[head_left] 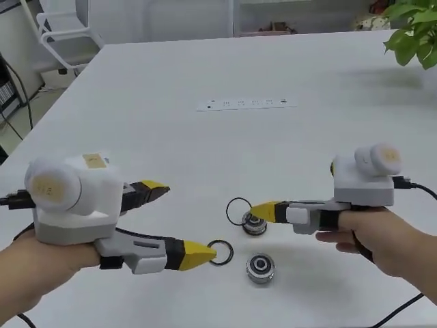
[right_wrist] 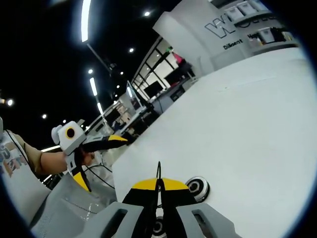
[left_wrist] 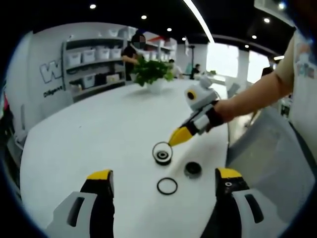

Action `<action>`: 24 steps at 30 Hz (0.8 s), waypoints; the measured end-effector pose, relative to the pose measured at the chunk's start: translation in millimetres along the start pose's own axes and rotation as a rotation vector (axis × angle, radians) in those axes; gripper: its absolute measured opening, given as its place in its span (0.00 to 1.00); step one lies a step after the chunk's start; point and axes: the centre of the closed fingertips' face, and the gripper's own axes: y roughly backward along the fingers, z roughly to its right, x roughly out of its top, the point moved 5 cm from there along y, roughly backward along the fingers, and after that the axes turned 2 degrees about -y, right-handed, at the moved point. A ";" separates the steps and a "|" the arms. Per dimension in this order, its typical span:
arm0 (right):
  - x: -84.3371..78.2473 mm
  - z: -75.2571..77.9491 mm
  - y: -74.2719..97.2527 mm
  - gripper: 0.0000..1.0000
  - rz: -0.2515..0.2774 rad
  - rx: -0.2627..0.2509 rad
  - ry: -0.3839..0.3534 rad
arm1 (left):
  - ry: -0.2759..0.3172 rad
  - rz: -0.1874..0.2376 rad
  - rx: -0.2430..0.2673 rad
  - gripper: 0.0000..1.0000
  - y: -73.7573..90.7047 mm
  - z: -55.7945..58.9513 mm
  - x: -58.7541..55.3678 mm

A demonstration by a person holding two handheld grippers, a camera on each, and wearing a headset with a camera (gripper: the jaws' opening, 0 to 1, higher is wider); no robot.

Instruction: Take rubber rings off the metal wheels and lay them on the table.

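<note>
Two small metal wheels sit near the table's front: one [head_left: 255, 224] right below my right gripper's tip, the other bare [head_left: 260, 267] just in front of it. My right gripper [head_left: 263, 212] is shut on a thin black rubber ring [head_left: 239, 210], held up at the first wheel's left side. In the right gripper view the ring [right_wrist: 159, 171] stands edge-on between the shut jaws [right_wrist: 158, 187], with a wheel [right_wrist: 197, 187] beside them. A loose ring [head_left: 220, 252] lies flat by my left gripper's [head_left: 176, 220] near jaw tip. That gripper [left_wrist: 163, 176] is open, holding nothing, with the loose ring [left_wrist: 167, 186] ahead.
A white power strip [head_left: 247, 104] lies at the table's middle. A plant [head_left: 413, 34] stands at the far right corner and a white chair [head_left: 61, 34] beyond the far left edge. A cable trails from the right gripper toward the front edge.
</note>
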 end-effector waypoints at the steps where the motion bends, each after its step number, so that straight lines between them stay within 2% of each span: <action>1: -0.2 -0.7 -0.5 0.00 -0.002 0.003 0.001 | 0.000 -0.001 0.001 0.86 0.5 0.0 -0.4; 14: -5.5 -4.1 -3.1 0.00 -0.015 0.013 -0.014 | 0.045 0.020 0.033 0.88 15.0 -0.7 -6.3; 24: -9.2 -0.7 -7.1 0.00 -0.022 0.024 -0.028 | 0.049 0.023 0.047 0.89 20.9 -2.3 -7.2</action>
